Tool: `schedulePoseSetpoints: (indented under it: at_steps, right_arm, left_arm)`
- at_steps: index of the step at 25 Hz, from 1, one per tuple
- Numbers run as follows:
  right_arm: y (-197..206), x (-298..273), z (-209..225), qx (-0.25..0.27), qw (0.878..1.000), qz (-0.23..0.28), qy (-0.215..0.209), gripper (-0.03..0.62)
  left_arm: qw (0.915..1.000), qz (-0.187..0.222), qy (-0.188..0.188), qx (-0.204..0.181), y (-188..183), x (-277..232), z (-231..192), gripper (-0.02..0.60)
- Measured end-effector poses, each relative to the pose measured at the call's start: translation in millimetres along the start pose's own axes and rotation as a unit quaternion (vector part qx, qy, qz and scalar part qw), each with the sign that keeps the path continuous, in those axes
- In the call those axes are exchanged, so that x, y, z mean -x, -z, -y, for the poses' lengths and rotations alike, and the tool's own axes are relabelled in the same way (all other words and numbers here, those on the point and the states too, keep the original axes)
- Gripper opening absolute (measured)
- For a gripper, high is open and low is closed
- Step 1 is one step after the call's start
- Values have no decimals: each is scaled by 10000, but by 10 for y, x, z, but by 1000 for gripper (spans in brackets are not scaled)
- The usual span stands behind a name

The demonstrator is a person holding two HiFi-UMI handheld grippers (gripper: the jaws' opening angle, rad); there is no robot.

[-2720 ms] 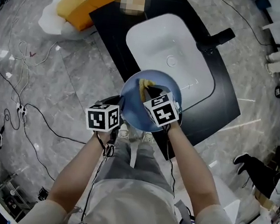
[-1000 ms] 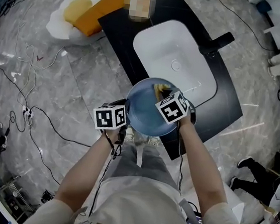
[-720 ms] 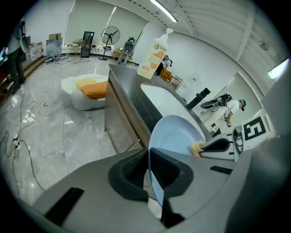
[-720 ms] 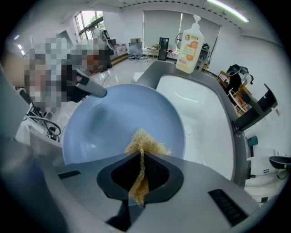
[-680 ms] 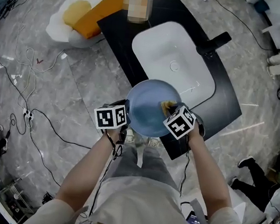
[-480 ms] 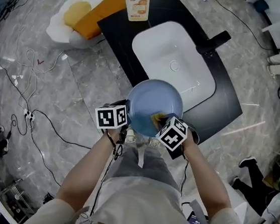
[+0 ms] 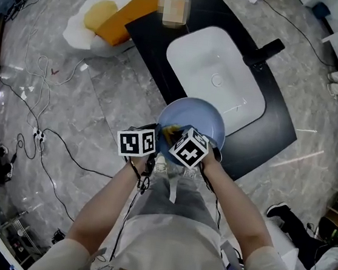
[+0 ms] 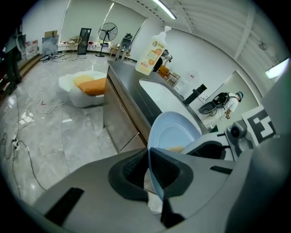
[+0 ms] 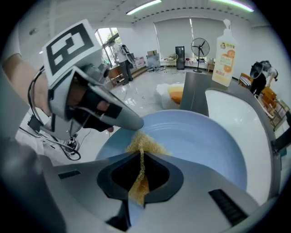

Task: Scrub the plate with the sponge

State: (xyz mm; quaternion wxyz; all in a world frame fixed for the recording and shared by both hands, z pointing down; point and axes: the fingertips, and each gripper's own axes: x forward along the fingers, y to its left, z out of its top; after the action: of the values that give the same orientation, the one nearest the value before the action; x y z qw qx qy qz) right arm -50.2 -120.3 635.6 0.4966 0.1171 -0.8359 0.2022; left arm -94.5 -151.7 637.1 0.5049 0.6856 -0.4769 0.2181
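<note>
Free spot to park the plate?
Bare: the white sink basin, empty; the black countertop strip beside the black faucet. Crowded: near edge, left tongs on pale blue round plate, right tongs on yellow sponge.

plate (image 7: 207, 116): pale blue | sponge (image 9: 144, 144): yellow | sink (image 7: 196, 61): white | counter (image 7: 275, 120): black

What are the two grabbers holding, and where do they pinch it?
The left gripper pinches the blue plate by its near rim. The right gripper pinches the yellow sponge by its near end.
</note>
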Motion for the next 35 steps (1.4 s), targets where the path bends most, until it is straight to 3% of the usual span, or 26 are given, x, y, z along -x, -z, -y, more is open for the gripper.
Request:
schedulePoseSetpoints:
  at_steps: [5, 8, 13, 15, 20, 26, 31, 35]
  right_arm:
    - [-155, 60, 524, -94, 9988, 88, 474, 44]
    - [-39, 196, 936, -97, 9954, -23, 950, 44]
    - [482, 447, 1125, 486, 9836, -995, 1427, 44]
    - [689, 520, 978, 575, 9820, -1221, 1318, 44]
    - [992, 584, 374, 427, 9897, -1207, 643, 44]
    - [968, 415, -336, 419, 9935, -996, -369, 44]
    - [635, 223, -424, 638, 9958, -589, -305, 44]
    - [363, 113, -273, 586, 9975, -291, -262, 44]
  left_arm:
    - [9999, 60, 17, 145, 30, 27, 10, 28]
    - [9996, 95, 3, 264, 21, 17, 8, 28]
    - [9994, 159, -87, 286, -17, 29, 9, 28]
    - [9991, 159, -93, 372, -8, 34, 2, 28]
    - [9988, 131, -56, 478, 63, 37, 11, 29]
    - [9985, 156, 21, 532, 84, 19, 32, 31]
    - [9971, 62, 272, 702, 128, 30, 52, 31]
    - [9984, 11, 233, 512, 146, 34, 39, 29]
